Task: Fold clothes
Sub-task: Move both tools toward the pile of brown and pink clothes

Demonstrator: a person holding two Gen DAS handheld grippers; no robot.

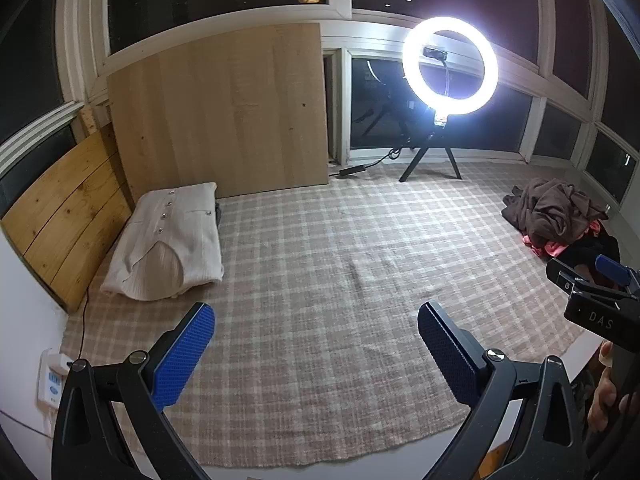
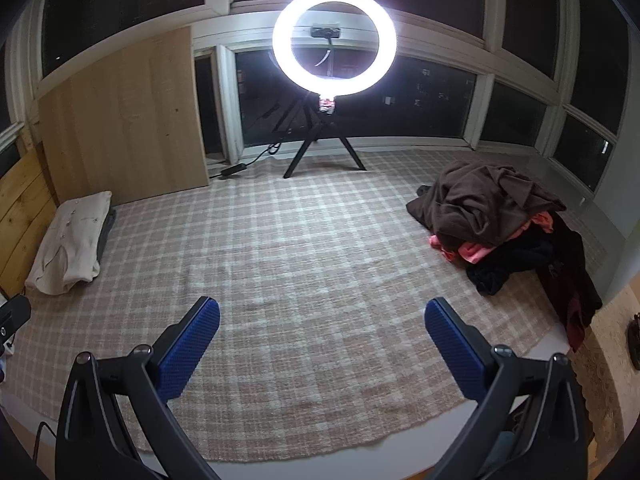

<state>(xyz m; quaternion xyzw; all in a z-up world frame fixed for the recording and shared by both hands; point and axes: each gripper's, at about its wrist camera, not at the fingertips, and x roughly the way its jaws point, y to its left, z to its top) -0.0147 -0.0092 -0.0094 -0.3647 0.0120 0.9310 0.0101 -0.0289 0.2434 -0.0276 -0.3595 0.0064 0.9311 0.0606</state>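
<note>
Clothes still to be folded sit in one heap at about two o'clock from the right gripper, on the far right part of the checked rug. The heap shows a brown garment on top, something pink under it and dark pieces trailing toward four o'clock; how many garments are in it I cannot tell. Its long run goes from the brown top near one o'clock down to the dark trailing edge.

One cream buttoned garment already lies folded at ten o'clock from the left gripper, just beside two wooden boards leaning on the window wall.

The right gripper looks the nearer to the heap, so the first reach probably falls to it; the left would have to cross the bare rug. Both grippers hang over the rug tilted downward, jaws spread wide, nothing between the blue pads.

One ring light on a tripod stands at twelve o'clock.
</note>
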